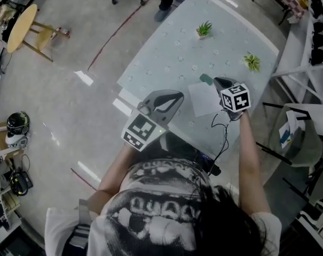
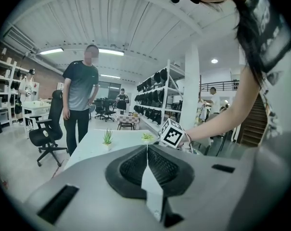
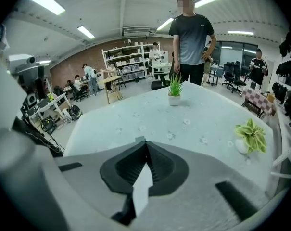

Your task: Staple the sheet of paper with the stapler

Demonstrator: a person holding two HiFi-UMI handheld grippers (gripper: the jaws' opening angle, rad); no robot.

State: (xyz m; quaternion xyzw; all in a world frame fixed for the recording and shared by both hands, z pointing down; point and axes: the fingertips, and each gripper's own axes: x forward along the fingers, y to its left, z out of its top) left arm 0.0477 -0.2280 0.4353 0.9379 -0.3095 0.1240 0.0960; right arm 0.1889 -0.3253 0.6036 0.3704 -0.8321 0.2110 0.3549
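Note:
On the pale table (image 1: 166,57) a white sheet of paper (image 1: 203,100) lies near the front right edge. A small teal stapler (image 1: 206,79) sits just beyond the sheet's far edge. My right gripper (image 1: 218,81) hovers right beside the stapler, its marker cube over the sheet's right side. In the right gripper view the right gripper (image 3: 145,142) is shut, with nothing seen between the pads. My left gripper (image 1: 177,96) is held left of the paper, off the table's front edge. Its own view shows the left gripper (image 2: 147,146) shut and empty.
Two small potted plants (image 1: 204,29) (image 1: 252,62) stand on the far half of the table. A person (image 3: 191,32) stands at the table's far end. A grey chair (image 1: 297,135) sits to the right, with shelving behind it. A round wooden table (image 1: 21,28) is far left.

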